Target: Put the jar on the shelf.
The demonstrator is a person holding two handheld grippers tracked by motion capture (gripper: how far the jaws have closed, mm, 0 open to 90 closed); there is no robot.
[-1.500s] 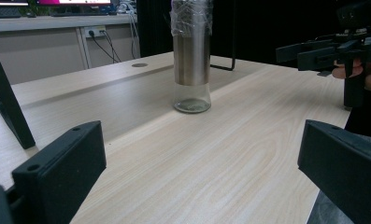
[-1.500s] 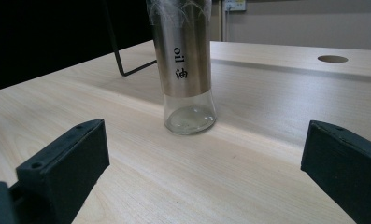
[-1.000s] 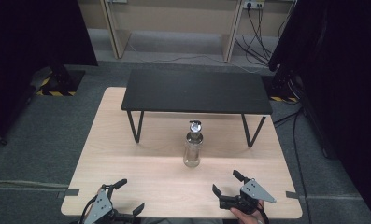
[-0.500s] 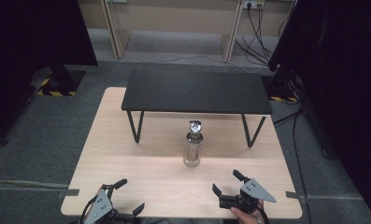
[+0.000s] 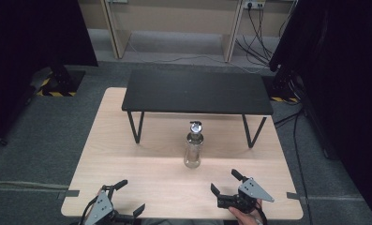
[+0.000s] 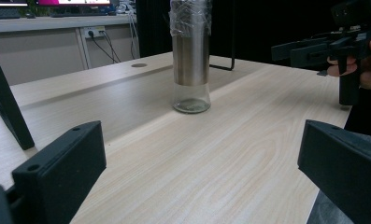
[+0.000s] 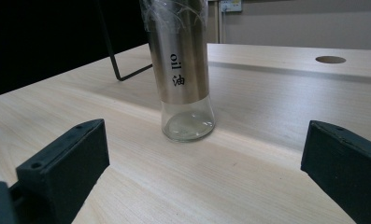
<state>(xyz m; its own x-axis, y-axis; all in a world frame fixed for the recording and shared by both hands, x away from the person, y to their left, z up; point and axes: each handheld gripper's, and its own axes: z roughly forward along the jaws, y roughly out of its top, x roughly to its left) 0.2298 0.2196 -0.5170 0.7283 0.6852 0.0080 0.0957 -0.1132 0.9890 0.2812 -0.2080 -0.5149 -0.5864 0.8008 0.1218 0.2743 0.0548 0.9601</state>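
Pale wood-grain surface (image 5: 127, 154), rectangular, with a round cable hole (image 7: 330, 59) seen in the right gripper view.

Oil bottle (image 5: 193, 145): one, upright, near the middle of the surface, just in front of the black shelf. Clear glass base, brushed-metal sleeve marked "oil" with a Chinese character below it, clear wrap around the upper part, metal cap on top. Touching neither gripper.

Black low shelf (image 5: 197, 91): flat top on thin wire legs, standing across the far half of the surface.

Left gripper (image 5: 125, 197): at the near left edge, jaws spread wide, nothing between them. Its own view looks along the surface toward the bottle, which stands well ahead of its jaws.

Right gripper (image 5: 226, 182): at the near right edge, grey three-cornered plate on top, held by a hand (image 5: 242, 216). Jaws spread wide, empty. In its own view the bottle stands ahead, between the lines of its jaws but apart from them.

Grey carpet floor (image 5: 43, 140) around the surface; cables (image 5: 263, 28) at the far wall.
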